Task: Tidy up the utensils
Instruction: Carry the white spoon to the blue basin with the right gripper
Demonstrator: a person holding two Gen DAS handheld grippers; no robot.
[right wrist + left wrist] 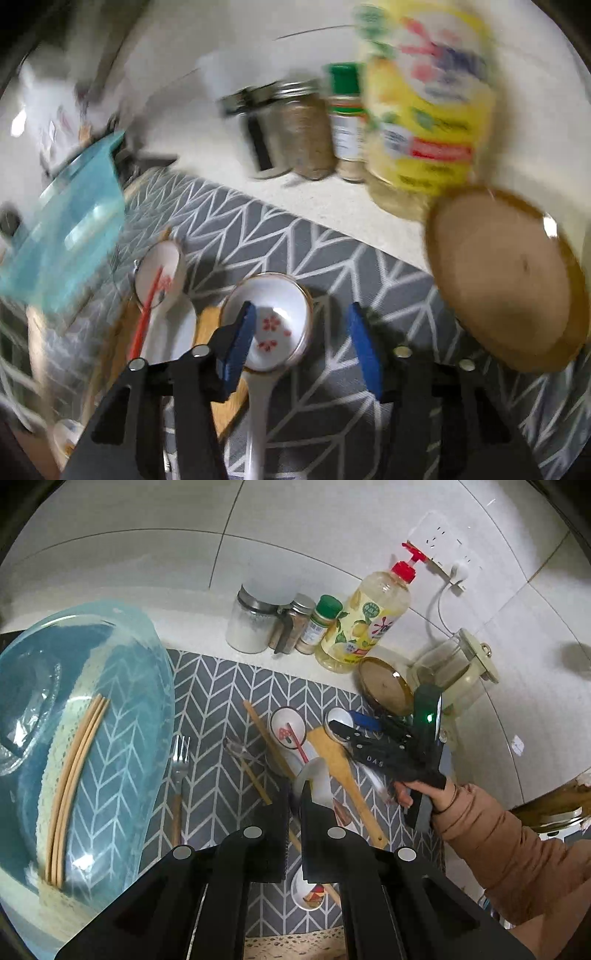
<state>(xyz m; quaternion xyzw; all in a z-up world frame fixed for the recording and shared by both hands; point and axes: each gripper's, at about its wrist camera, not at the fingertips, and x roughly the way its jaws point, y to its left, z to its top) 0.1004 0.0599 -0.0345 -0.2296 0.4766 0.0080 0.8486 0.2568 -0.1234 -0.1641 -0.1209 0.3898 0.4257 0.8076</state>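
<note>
Right wrist view: the right gripper (299, 345) hovers with blue jaws apart over the bowl of a white flowered spoon (269, 328) lying on the chevron mat (258, 236), not pinching it. The left gripper (294, 834) is closed, empty, above the mat; chopsticks (74, 786) lie in the blue tub (147, 657).

White counter (207, 627): chevron mat (221, 686), jars (251, 624), soap bottle (369, 624).
</note>
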